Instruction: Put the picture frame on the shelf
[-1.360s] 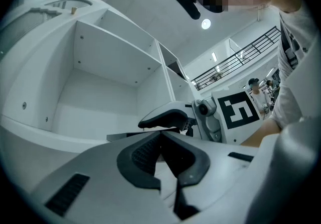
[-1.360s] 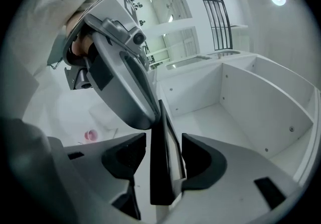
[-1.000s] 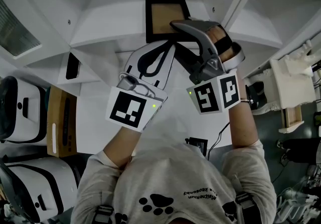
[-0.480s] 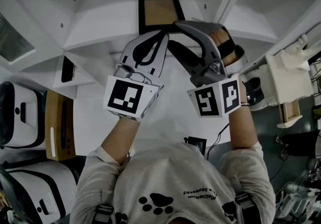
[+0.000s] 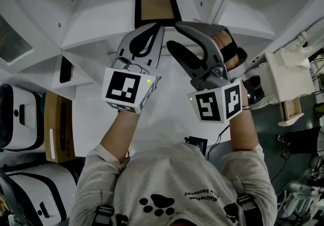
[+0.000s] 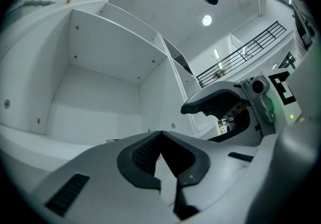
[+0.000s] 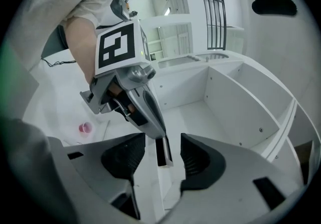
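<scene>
— While both tools are raised to the shelf (image 5: 96, 32), where is the picture frame (image 5: 156, 8)?

— It sits in the compartment straight ahead, with its dark border and tan panel facing the head camera. Neither tool has hold of it.

— What about the left gripper (image 5: 158, 26)?

— Its jaws are pressed together at the tips with nothing between them. From above, the tip is just beside the frame's near edge. I can't tell whether it touches.

— And the right gripper (image 5: 175, 36)?

— Its jaws are parted a moderate way and grip nothing. Its own camera shows the frame edge-on through the gap, out beyond the pads. The left gripper's tip overlaps the frame's upper end in that view.

— Is there anything else around?

— A small pink cup (image 7: 85, 128) stands on the white surface, well away from the frame. A tan cardboard box (image 5: 56, 126) sits beside white-and-black cases (image 5: 17, 113) at the left edge of the head view.
</scene>
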